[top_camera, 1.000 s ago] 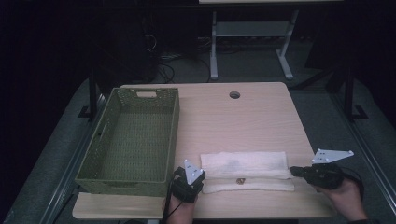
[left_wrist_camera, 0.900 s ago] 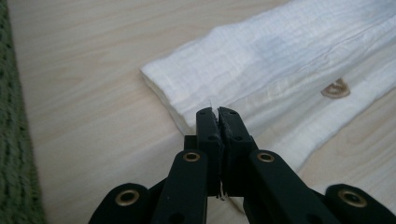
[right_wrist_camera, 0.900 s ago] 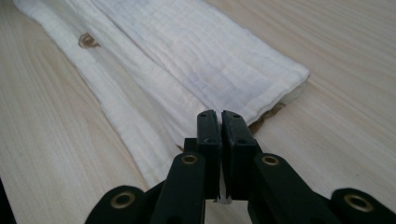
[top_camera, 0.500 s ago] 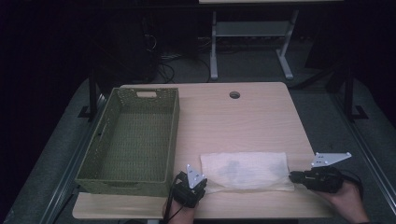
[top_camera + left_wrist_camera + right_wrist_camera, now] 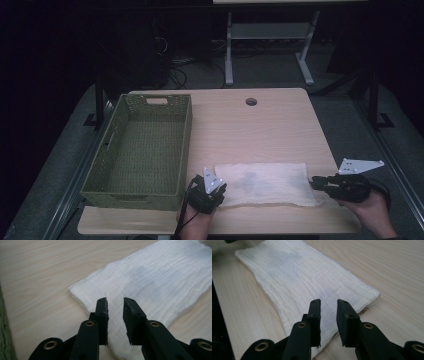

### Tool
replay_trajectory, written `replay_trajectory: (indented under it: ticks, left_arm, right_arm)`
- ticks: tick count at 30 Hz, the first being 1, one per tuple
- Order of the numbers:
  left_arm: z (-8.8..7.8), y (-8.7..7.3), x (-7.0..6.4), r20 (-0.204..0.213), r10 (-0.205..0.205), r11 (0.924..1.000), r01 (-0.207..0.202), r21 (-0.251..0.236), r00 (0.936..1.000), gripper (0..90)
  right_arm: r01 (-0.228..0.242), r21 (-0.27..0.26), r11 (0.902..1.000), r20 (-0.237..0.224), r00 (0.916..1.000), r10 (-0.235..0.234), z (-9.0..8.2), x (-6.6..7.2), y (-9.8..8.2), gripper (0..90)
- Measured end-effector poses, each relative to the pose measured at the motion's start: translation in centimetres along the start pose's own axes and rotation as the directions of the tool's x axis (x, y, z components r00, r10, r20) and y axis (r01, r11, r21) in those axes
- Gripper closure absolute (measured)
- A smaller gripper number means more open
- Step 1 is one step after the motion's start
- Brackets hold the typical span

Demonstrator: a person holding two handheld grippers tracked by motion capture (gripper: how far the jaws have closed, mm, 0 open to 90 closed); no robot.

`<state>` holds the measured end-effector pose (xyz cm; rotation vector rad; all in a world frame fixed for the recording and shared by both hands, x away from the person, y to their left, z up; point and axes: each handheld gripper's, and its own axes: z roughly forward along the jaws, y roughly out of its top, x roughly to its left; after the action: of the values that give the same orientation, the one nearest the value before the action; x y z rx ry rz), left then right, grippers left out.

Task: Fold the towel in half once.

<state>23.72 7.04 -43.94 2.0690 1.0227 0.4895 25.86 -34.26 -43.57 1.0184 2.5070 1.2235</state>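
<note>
White folded cloth [image 5: 264, 184] lies flat on the wooden table [image 5: 260, 130], lower centre of the high view, long side running left-right, near the table's front edge. Green woven basket [image 5: 142, 150] sits at the left of the frame, just left of the cloth, apart from it; inside shows bare weave, nothing in it, cut-out handle at its far end. Left gripper [image 5: 216, 189] sits at the cloth's left end, lower centre-left, held by a hand [image 5: 196, 222] coming from the bottom edge. In the left gripper view its jaws stand a narrow gap apart over the cloth's [image 5: 155, 282] near corner; they have just been opening, pads not pressing, cloth lying loose below and between them, nothing held. Right gripper [image 5: 316, 183] is at the cloth's right end, lower right of the high view, with the other hand [image 5: 372, 212] behind it. In the right gripper view its jaws are likewise parted by a small gap above the cloth's [image 5: 312, 282] end; they opened within the last second, no grip on the fabric. Round cable hole [image 5: 251, 101] in the tabletop, upper centre. Grey floor and a desk frame beyond the table, dark.
</note>
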Motion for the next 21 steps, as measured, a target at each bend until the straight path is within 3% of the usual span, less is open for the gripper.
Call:
replay_trajectory:
  ticks: [7, 12, 21]
  left_arm:
    - [2.1, 1.1, 1.2, -0.012, -0.007, 0.9999, 0.008, 0.013, 0.9999, 65.2]
    - [3.3, 1.7, 1.9, -0.023, -0.004, 0.9998, 0.004, 0.019, 0.9997, 63.3]
    - [4.6, 2.2, 3.3, -0.059, -0.017, 0.9994, 0.018, 0.03, 0.9981, 58.3]
  right_arm:
    - [0.005, 0.002, 1.0, 0.025, 0.9997, -0.005, 1.2, -1.2, 1.2, 72.6]
    - [0.005, 0.019, 0.9998, 0.048, 0.9988, -0.006, 2.5, -2.8, 2.2, 72.3]
    - [-0.058, 0.051, 0.997, 0.055, 0.997, 0.055, 4.8, -6.0, 2.7, 68.8]
